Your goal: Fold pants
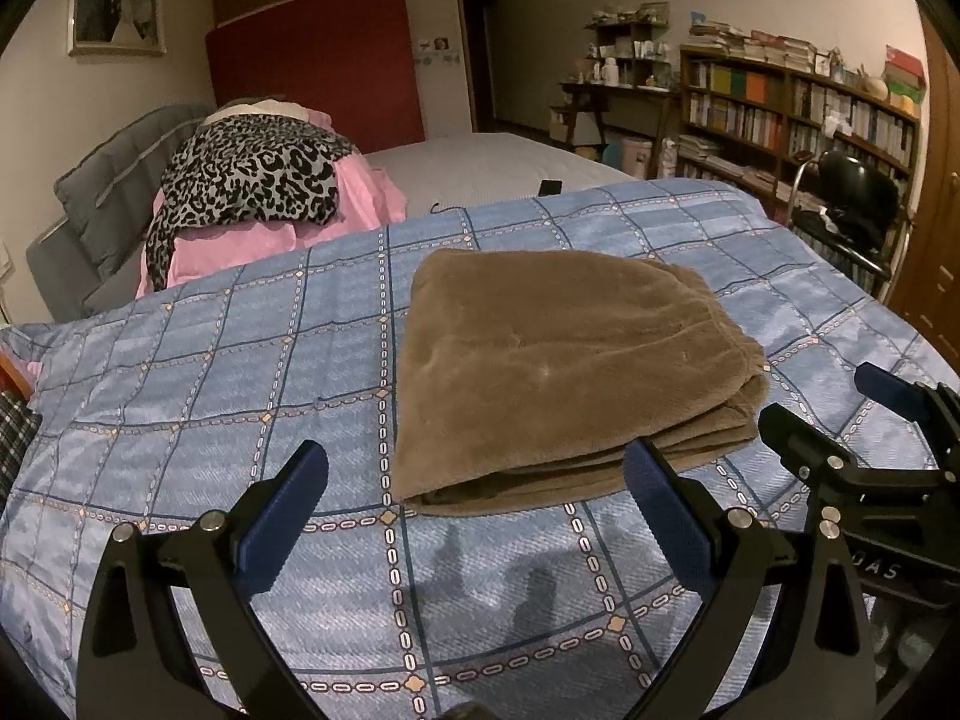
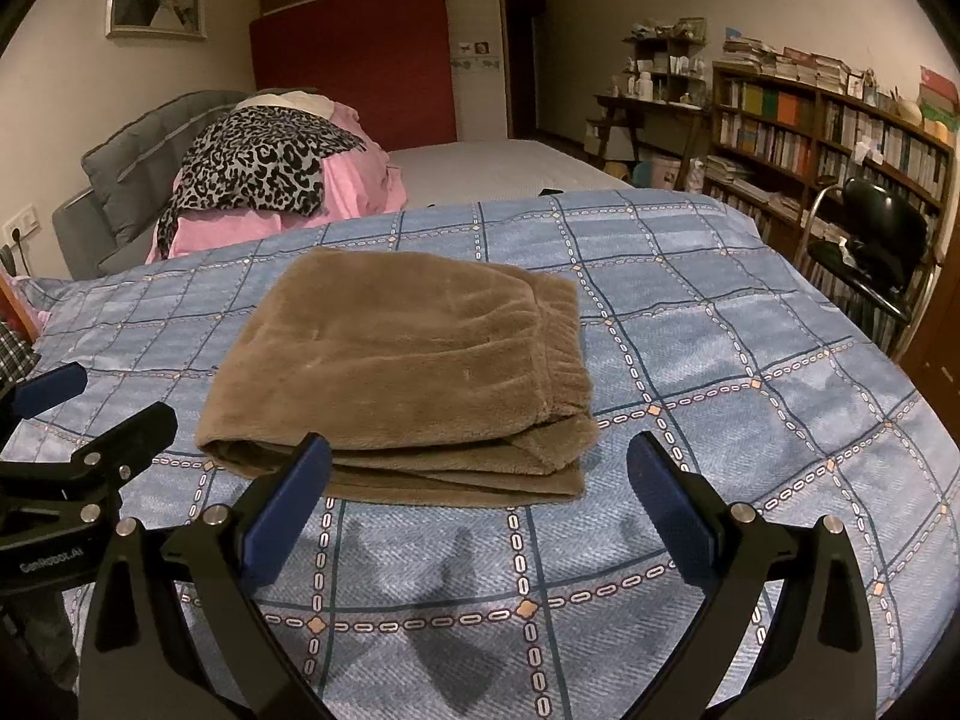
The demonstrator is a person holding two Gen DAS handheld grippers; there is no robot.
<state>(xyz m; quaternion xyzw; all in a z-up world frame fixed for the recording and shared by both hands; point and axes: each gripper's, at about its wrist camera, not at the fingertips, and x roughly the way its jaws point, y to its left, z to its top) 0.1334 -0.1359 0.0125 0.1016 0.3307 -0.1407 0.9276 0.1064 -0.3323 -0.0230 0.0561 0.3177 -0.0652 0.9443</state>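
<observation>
Pants (image 1: 564, 372) folded on quilt (image 1: 240, 372), left claw (image 1: 480, 492) (marked "GenRobot.AI"), right claw (image 2: 480, 492), both wide open, empty

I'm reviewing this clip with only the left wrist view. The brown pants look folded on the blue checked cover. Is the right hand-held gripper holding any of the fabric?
Observer: No. In the right wrist view the right hand-held gripper is open with nothing between its fingers; the brown pants lie just ahead of it.
Operator: Can you make out the waistband?
Observer: Yes, a gathered elastic waistband runs along the right edge of the top layer.
Operator: Any marking on the left hand-held gripper?
Observer: Its body, seen at the left edge beside the left hand-held gripper, reads "GenRobot.AI".
</observation>
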